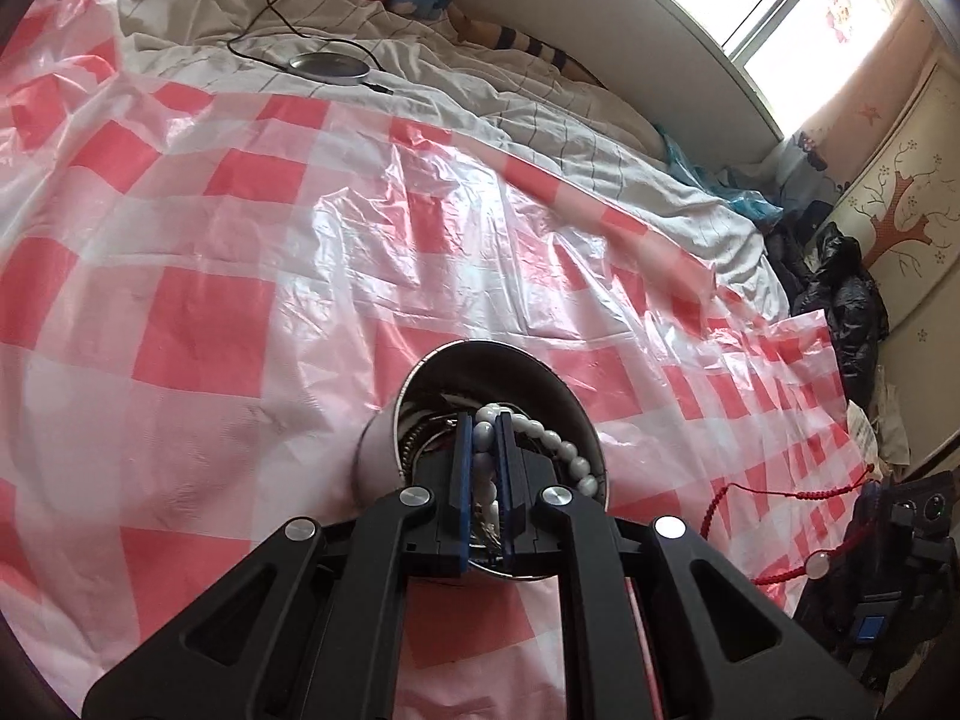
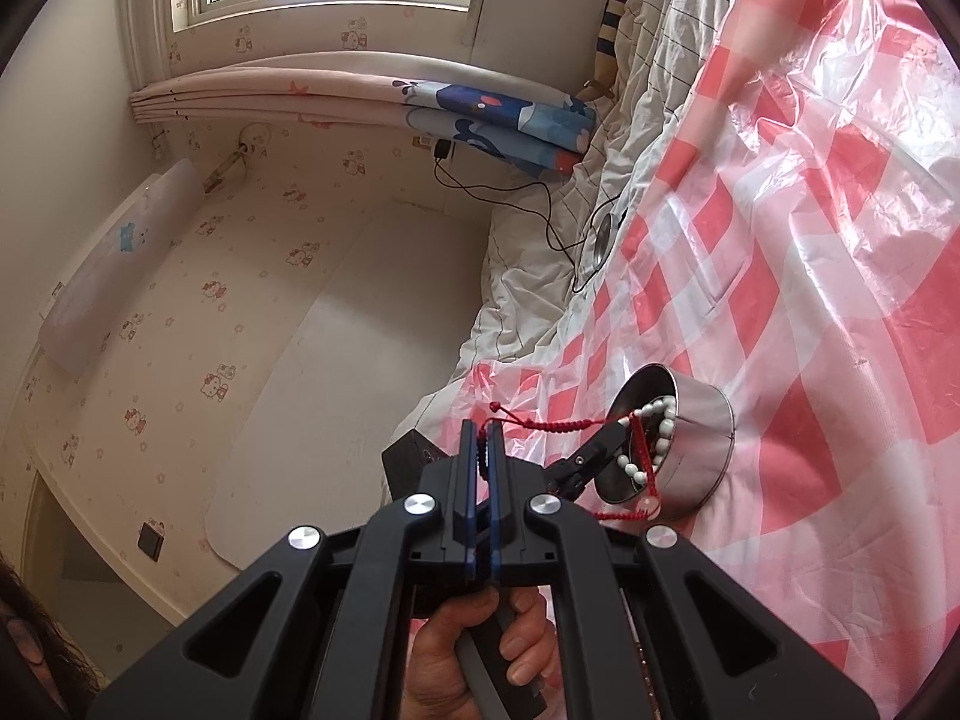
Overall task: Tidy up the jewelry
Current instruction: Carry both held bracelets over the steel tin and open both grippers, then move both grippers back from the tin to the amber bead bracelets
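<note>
On a bed covered by a crinkled red-and-white checked plastic sheet [image 1: 252, 312] sits a small round metal tin [image 1: 384, 444], open side up and serving as the jewelry container, which is likely why both tools work close around it. Going left to right in the left wrist view, the sheet lies bare, then the tin comes directly under the left tongs [image 1: 487, 420], whose blue-padded arms reach down into its mouth. These tongs are nearly closed, pinching a white bead bracelet [image 1: 561, 450]; several beads are clamped between the pads while the remainder curves over the tin's right inner wall, so the bracelet appears to be going into the tin rather than coming out, though that is a judgement. Some metallic pieces glint inside the tin, too dim to name. Further right, a red braided cord bracelet [image 1: 780, 489] with a pale round bead hangs in the air above the sheet's edge, running off toward the other tool. In the right wrist view, the right tongs [image 2: 481, 429] are squeezed shut on the knotted end of that red cord, which stretches rightward to the tin and droops across its rim, touching the white beads. It seems held taut and raised to keep it from tangling before it is dropped in next.
</note>
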Tool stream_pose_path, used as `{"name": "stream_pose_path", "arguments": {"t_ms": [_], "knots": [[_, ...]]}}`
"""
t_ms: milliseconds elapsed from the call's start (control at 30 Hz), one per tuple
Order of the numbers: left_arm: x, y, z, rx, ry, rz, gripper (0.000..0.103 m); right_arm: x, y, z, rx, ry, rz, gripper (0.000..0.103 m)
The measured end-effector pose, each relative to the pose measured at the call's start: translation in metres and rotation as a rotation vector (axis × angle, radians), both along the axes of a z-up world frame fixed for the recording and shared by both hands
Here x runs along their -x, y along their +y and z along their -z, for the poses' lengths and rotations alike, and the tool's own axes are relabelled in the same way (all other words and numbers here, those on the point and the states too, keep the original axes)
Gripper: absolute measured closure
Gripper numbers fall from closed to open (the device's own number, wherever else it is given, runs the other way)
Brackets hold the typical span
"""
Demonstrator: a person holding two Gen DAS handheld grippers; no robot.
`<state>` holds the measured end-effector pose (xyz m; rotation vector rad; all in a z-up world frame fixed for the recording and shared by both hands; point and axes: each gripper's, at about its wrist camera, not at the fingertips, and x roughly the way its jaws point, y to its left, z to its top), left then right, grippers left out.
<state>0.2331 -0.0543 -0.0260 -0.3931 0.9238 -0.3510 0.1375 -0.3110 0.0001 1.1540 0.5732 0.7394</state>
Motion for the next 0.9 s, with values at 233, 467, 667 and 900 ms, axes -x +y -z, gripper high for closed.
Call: {"name": "stream_pose_path", "arguments": {"t_ms": [233, 467, 667, 900], "knots": [[0.003, -0.005, -0.003, -0.086, 0.037, 0.034, 0.095, -0.002, 0.005, 0.000, 0.014, 0.005, -0.010, 0.099], [0.016, 0.010, -0.023, -0.023, 0.042, 0.025, 0.059, -0.020, 0.023, -0.001, 0.036, -0.003, -0.057, 0.099], [0.024, 0.049, -0.032, 0.038, 0.036, -0.056, 0.052, -0.049, 0.060, -0.005, 0.128, 0.002, -0.116, 0.099], [0.027, 0.073, -0.040, 0.065, 0.011, -0.096, 0.048, -0.072, 0.095, 0.015, 0.452, 0.162, -0.108, 0.089]]}}
